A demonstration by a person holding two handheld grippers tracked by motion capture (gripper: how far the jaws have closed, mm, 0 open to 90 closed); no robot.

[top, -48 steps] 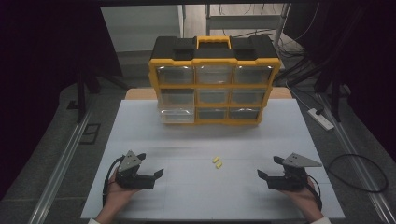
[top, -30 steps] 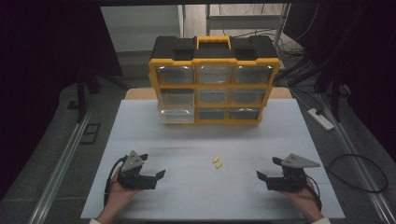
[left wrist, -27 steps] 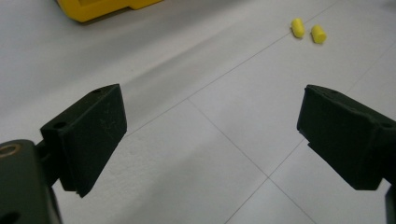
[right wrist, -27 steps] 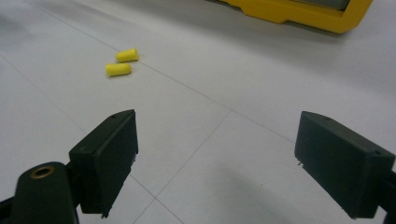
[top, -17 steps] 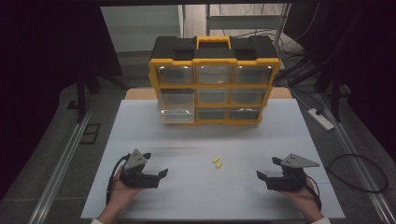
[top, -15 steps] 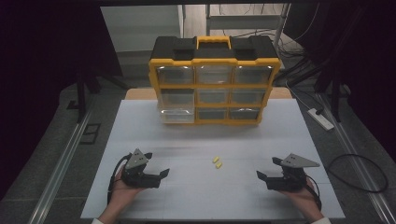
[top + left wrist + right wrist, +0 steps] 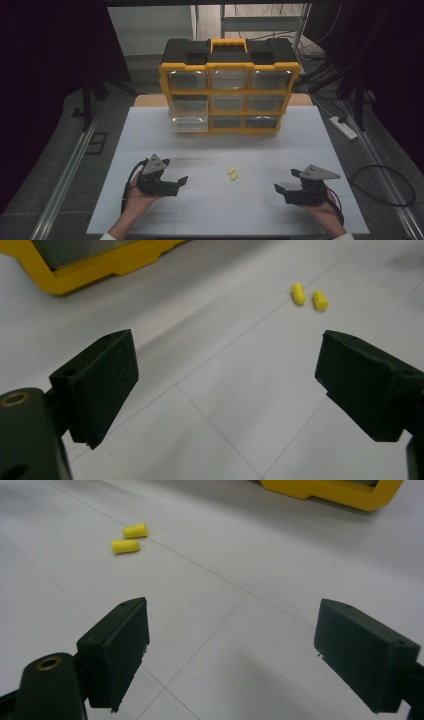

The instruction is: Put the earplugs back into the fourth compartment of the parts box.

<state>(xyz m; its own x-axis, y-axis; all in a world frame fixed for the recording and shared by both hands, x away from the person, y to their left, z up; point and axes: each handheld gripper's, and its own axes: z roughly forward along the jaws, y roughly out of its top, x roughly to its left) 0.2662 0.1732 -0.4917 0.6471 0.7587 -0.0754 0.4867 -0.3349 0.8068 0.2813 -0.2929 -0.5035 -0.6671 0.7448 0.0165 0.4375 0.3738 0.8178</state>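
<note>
Your left gripper (image 7: 181, 181) crept right toward the earplugs (image 7: 232, 173); right gripper (image 7: 280, 190) hasn't budged. Both are wide open, empty. Looks like left grabs first.

I work in what looks like a lab or test bay, not a home. My bench is a plain white table (image 7: 300, 150) of joined panels with thin seams, set on a grey floor between metal rails (image 7: 65, 175) that run along its left and right edges. Dark curtains (image 7: 45, 60) hang on both sides and close the space in. At the tabletop's far edge stands a yellow and black parts organiser (image 7: 229, 85) with clear drawers. A white power strip (image 7: 343, 126) lies on the floor by the far right corner, and black cables (image 7: 385, 180) loop beside the right edge. Behind the organiser I see a metal frame (image 7: 300, 25) and more wiring.
</note>
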